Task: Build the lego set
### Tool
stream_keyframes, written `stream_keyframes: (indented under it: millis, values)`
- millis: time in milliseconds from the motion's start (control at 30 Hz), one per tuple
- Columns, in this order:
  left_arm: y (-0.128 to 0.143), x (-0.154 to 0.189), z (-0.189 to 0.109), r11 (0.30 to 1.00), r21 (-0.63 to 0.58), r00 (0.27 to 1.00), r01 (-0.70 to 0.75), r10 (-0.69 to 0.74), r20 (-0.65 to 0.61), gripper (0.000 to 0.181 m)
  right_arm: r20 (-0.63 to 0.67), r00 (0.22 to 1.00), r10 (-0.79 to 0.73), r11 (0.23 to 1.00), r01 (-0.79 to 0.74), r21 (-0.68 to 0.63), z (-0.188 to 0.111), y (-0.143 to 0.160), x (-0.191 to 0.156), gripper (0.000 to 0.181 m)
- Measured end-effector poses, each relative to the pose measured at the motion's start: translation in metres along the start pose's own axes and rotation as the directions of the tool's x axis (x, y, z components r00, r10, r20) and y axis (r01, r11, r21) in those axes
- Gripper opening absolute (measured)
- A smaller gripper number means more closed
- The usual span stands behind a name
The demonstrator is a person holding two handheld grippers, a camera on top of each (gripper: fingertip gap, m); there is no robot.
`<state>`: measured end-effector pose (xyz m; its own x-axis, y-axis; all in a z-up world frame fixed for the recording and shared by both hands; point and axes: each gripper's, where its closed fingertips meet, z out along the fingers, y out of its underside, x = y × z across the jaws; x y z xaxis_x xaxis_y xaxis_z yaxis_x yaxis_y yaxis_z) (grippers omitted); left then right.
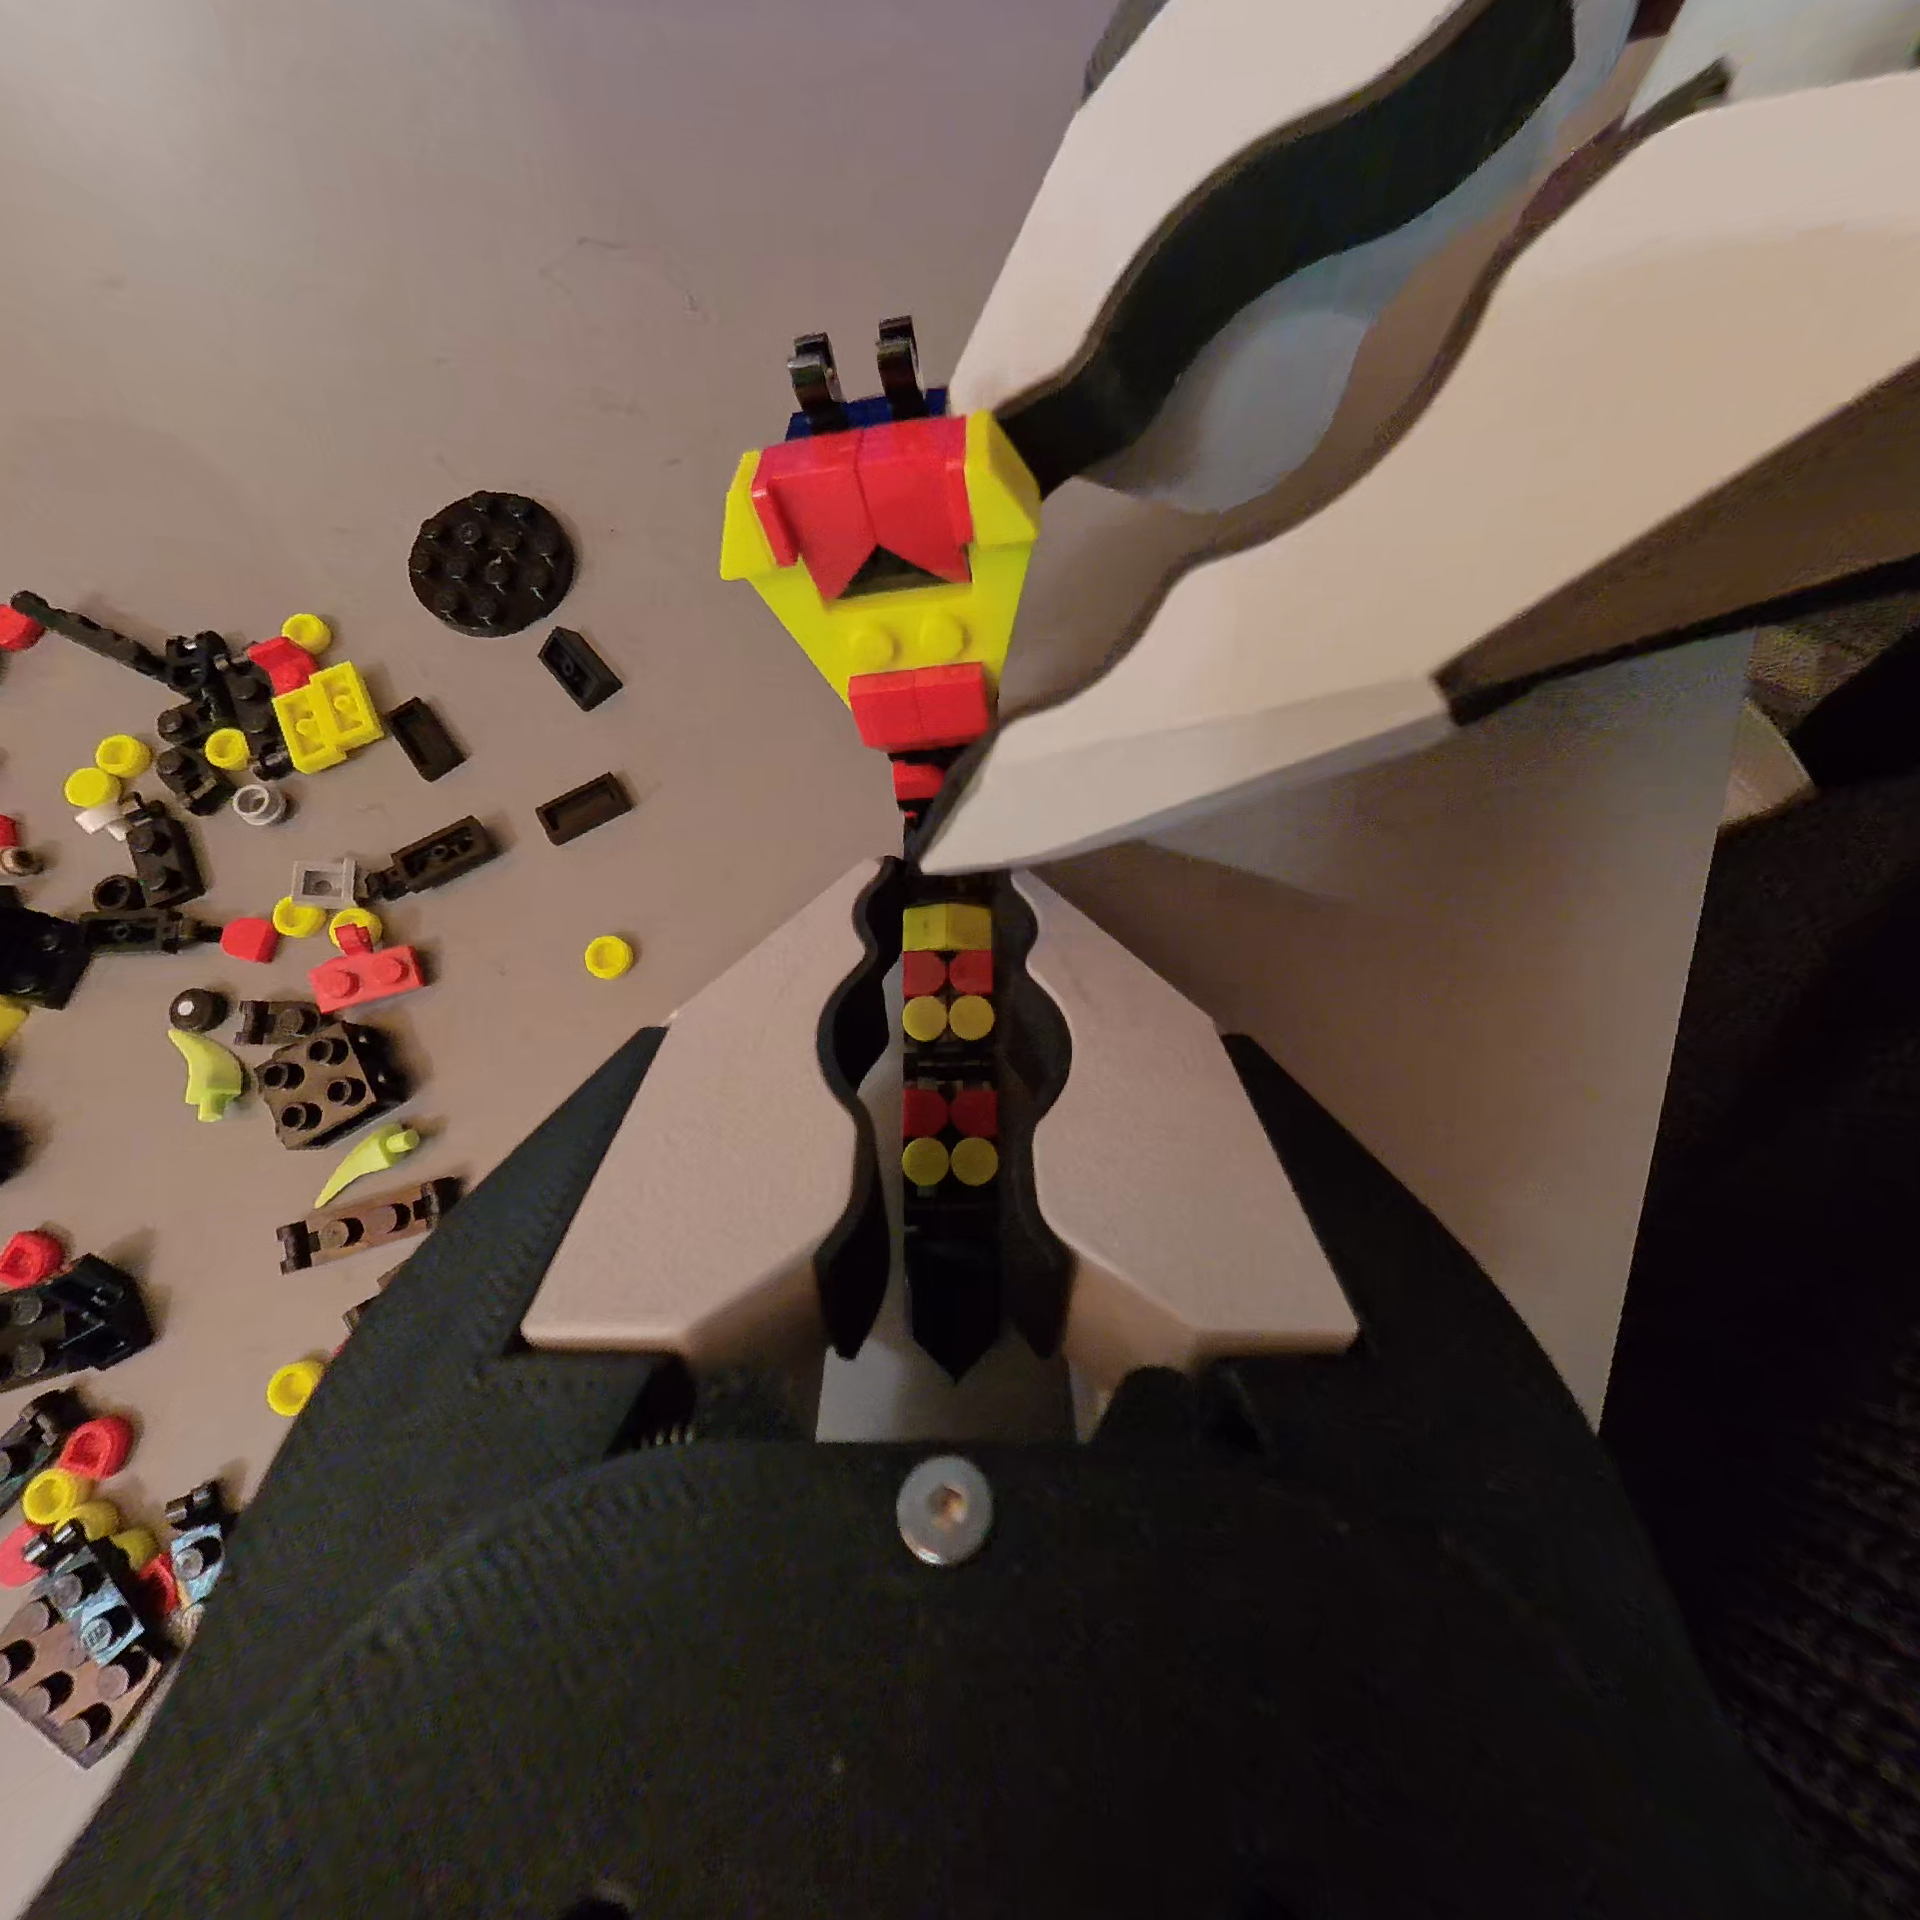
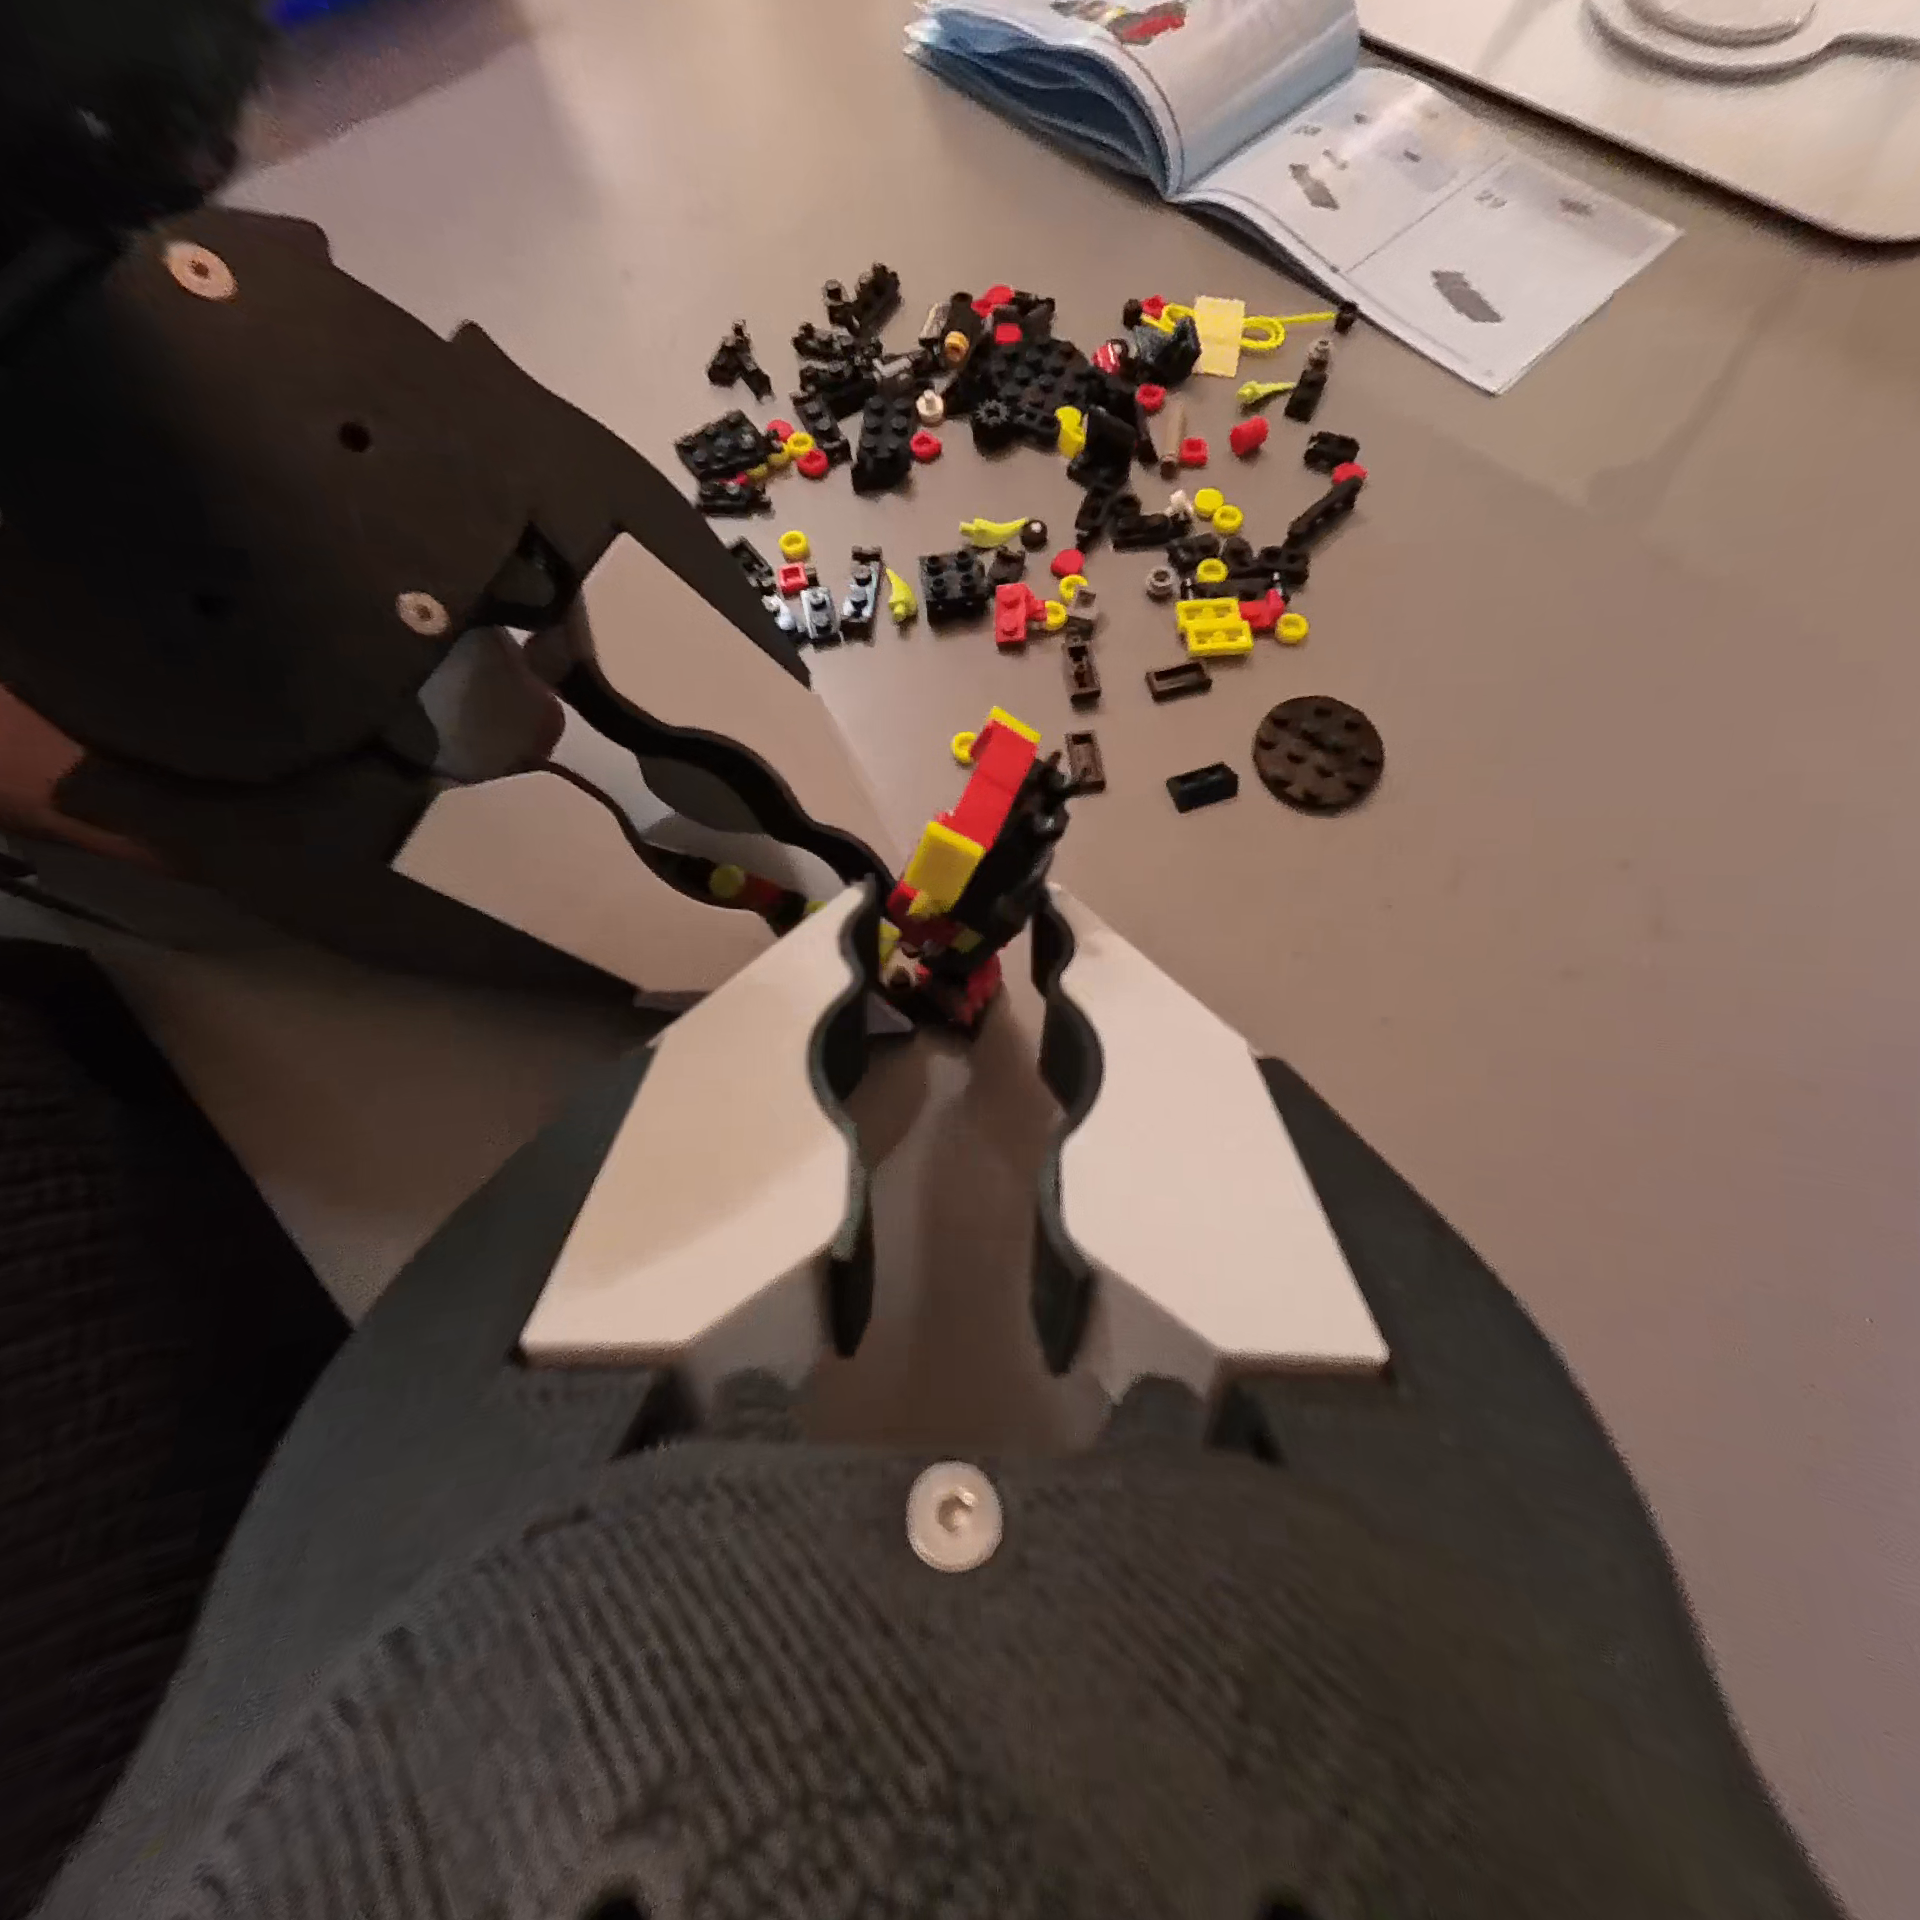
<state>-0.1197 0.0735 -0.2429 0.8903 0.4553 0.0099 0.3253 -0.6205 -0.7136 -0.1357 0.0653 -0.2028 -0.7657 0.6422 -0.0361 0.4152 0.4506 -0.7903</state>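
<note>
A long black lego model [image 1: 948, 1060] with red and yellow round tiles and a yellow and red head [image 1: 883, 561] is held above the table. My left gripper [image 1: 948, 883] is shut on its black body. My right gripper [image 1: 1003, 623] comes in from the upper right, its fingertips on either side of the head end. In the right wrist view, my right gripper [image 2: 956, 914] is shut on the model [image 2: 966, 862], and the left gripper [image 2: 821, 883] holds it from the left. Loose pieces [image 1: 260, 831] lie on the table to the left.
The pile of loose black, red and yellow pieces [image 2: 1039, 468] lies on the grey table [image 2: 1558, 935]. A black round plate [image 2: 1317, 753] lies beside it. An open instruction booklet [image 2: 1299, 156] lies at the back. Dark fabric [image 2: 104, 1299] lies past the table's edge. About 4 cm separates my left fingertips from my right. Between my right fingertips and the black round plate [image 2: 1317, 753] there is roughly 9 cm. Look for it in the left wrist view [image 1: 501, 538] too.
</note>
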Motion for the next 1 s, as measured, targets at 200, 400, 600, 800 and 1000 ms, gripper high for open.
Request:
stream_keyframes:
  millis: [200,400,600,800,1000]
  values:
    - [0.0001,0.0001,0.0001,1.000,0.000,1.000,0.005,-0.005,0.001,0.016,-0.017,0.999,-0.036,0.999,0.035,-0.028,0.0001,0.0032,0.0013,0.022]
    - [0.0000,0.0003,0.0004,1.000,-0.001,1.000,0.004,-0.004,0.005,0.017,-0.072,0.990,-0.121,0.991,0.116,-0.065,-0.0012,0.0047,0.0041,0.021]
    - [-0.0002,0.0003,0.0006,1.000,-0.001,1.000,0.010,-0.010,0.001,0.017,-0.126,0.970,-0.206,0.976,0.194,-0.099,-0.0017,0.0050,0.0060,0.021]
    - [-0.0001,0.0004,0.0009,1.000,-0.001,1.000,0.013,-0.013,-0.001,0.017,-0.148,0.958,-0.247,0.966,0.232,-0.116,-0.0018,0.0053,0.0066,0.021]
    - [-0.0001,0.0009,0.0007,1.000,0.000,1.000,0.026,-0.026,-0.017,0.016,-0.082,0.993,-0.080,0.997,0.078,-0.016,-0.0046,-0.0025,0.0054,0.049]
